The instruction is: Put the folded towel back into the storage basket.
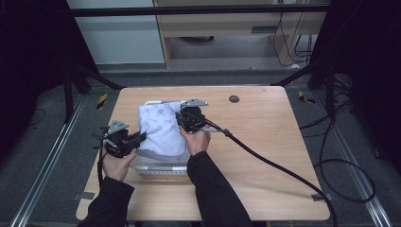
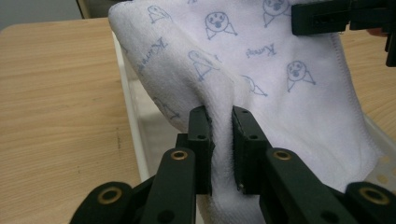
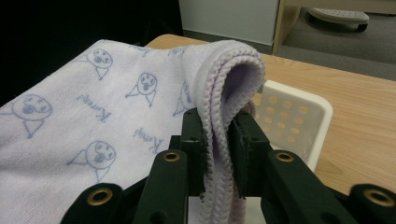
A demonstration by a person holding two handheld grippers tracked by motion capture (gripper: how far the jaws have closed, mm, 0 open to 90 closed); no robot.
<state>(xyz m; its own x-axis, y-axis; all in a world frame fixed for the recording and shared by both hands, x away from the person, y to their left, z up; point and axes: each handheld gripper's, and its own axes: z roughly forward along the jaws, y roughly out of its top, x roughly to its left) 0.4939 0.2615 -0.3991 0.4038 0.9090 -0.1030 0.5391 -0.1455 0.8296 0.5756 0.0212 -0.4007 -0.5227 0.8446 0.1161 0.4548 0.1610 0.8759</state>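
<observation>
A white towel (image 1: 161, 127) printed with small blue cartoon faces hangs stretched over a white perforated basket (image 1: 158, 169) on the wooden table. My left gripper (image 1: 141, 137) pinches the towel's near left edge; in the left gripper view the jaws of the left gripper (image 2: 220, 122) clamp a fold of the towel (image 2: 261, 74). My right gripper (image 1: 182, 120) holds the towel's right edge. In the right gripper view, the right gripper (image 3: 219, 126) is shut on the doubled hem of the towel (image 3: 93, 121), with the basket (image 3: 299, 114) just behind it.
The wooden table (image 1: 265, 137) has bare surface to the right and in front of the basket. A thick black cable (image 1: 269, 161) trails from the right gripper across the table to its right edge. A small dark round grommet (image 1: 233, 99) sits near the far edge.
</observation>
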